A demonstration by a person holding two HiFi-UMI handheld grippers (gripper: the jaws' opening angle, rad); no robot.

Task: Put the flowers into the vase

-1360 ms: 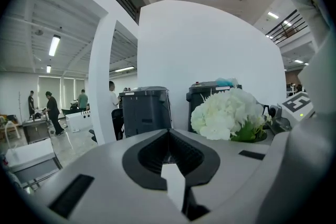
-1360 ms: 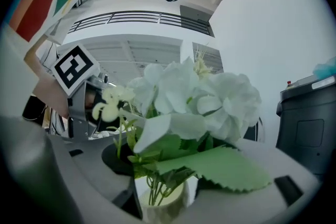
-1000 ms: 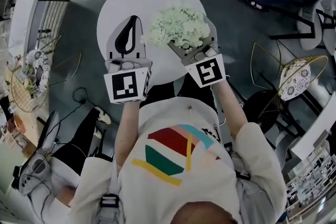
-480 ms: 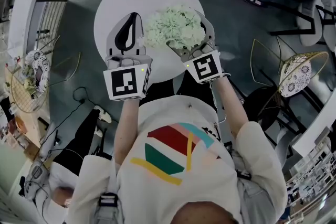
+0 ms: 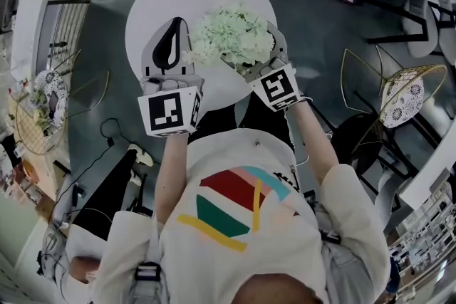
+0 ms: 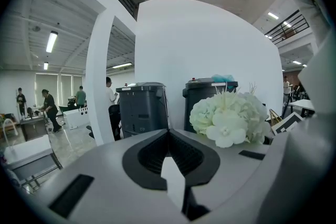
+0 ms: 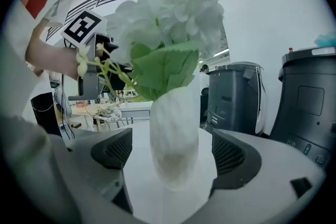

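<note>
In the head view, the round white counter (image 5: 153, 3) carries a pale green-white hydrangea bunch (image 5: 231, 35), with the left tongs (image 5: 179, 25) just beside it on the left and the right tongs (image 5: 258, 53) reaching under it from the right. Over the last 1 second almost nothing has shifted: both tongs keep their places against the bunch, and only the right marker cube has turned slightly. In the left gripper view, the jaws are pressed together with nothing between them, and the bunch stands off to the right in front of 2 dark bins (image 6: 143, 107). In the right gripper view, the jaws are spread, with a gap on each side of a white ribbed vase (image 7: 174, 134) that stands on the counter, and the stems and leaves already sit in its mouth. Such stillness suggests the flowers are placed and the task is essentially done.
</note>
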